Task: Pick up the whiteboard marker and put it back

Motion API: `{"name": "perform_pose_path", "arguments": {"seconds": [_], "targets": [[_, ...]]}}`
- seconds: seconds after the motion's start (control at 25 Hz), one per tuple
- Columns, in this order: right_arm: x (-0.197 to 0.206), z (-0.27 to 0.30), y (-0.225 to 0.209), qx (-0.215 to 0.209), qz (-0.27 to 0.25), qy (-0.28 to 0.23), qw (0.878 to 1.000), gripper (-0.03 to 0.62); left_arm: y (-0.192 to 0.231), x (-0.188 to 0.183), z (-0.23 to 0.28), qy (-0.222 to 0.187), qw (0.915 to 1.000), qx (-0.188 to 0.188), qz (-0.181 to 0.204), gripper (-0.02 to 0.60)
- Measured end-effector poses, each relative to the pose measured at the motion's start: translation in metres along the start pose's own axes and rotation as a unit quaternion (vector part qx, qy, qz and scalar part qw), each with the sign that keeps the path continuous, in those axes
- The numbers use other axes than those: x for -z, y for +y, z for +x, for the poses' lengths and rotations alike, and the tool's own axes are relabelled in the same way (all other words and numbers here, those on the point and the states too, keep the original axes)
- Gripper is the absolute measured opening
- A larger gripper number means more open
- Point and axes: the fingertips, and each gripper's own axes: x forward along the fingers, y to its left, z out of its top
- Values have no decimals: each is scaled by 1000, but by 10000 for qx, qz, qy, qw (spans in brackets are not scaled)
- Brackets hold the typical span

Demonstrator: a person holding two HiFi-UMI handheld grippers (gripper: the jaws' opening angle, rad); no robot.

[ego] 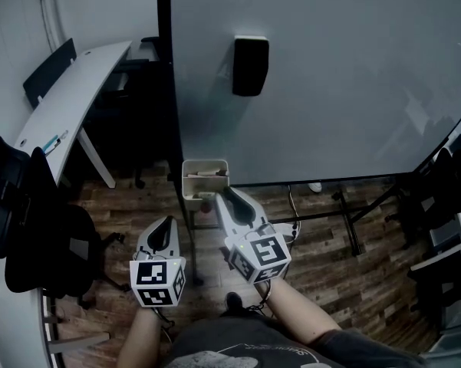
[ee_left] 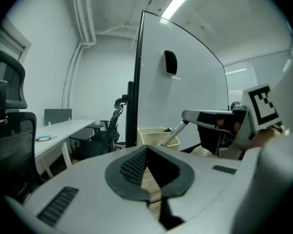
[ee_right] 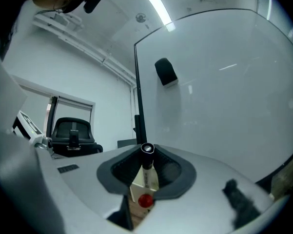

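Observation:
My right gripper (ego: 221, 199) is shut on the whiteboard marker (ee_right: 146, 168), a white barrel with a black cap that pokes out past the fingertips. In the left gripper view the marker (ee_left: 177, 131) slants down from the right gripper (ee_left: 195, 116) towards the cream holder box (ee_left: 153, 134). That box (ego: 205, 176) hangs at the lower left corner of the whiteboard (ego: 330, 90), and the right gripper sits just in front of and below it. My left gripper (ego: 164, 225) is lower and to the left, with its tips together and nothing held.
A black eraser (ego: 250, 65) sticks high on the whiteboard. A white desk (ego: 69, 90) runs along the left wall, with black office chairs (ego: 38, 228) near it. The whiteboard's stand legs (ego: 345, 213) cross the wooden floor, and more chairs (ego: 445, 198) stand at the right.

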Motion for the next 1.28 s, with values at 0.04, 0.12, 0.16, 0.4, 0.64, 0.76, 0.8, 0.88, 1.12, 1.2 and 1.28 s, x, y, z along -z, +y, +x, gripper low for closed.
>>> {"name": "perform_pose_path", "arguments": {"seconds": [0.04, 0.12, 0.16, 0.4, 0.64, 0.76, 0.8, 0.88, 1.12, 1.2, 1.28], "targets": [[-5, -4, 2, 14, -48, -57, 10000, 81, -1, -1, -2, -20, 10000, 29, 9, 14], [-14, -11, 4, 56, -118, -157, 9998, 81, -4, -3, -6, -61, 9999, 79, 25, 14], [-18, -15, 5, 76, -137, -196, 9997, 81, -5, -4, -8, -80, 9999, 103, 32, 14], [-26, -40, 20, 207, -240, -261, 9992, 81, -12, -6, -25, -189, 9994, 273, 37, 14], [-18, -69, 40, 401, -249, -180, 9987, 81, -18, 1, -53, -216, 9987, 462, 83, 14], [-16, -84, 53, 494, -286, -143, 9983, 81, -21, 5, -69, -225, 9981, 557, 100, 13], [-15, -89, 57, 524, -294, -132, 9981, 81, -21, 7, -75, -232, 9979, 587, 106, 14], [-12, -99, 65, 589, -300, -108, 9978, 81, -22, 9, -85, -245, 9975, 647, 114, 13], [-4, -133, 85, 793, -299, -47, 9964, 81, -29, 19, -113, -214, 9958, 868, 183, 14], [-2, -142, 89, 853, -294, -29, 9959, 81, -31, 20, -121, -230, 9953, 909, 227, 13], [0, -151, 93, 893, -277, 0, 9956, 81, -33, 21, -129, -260, 9951, 918, 262, 13]]}}
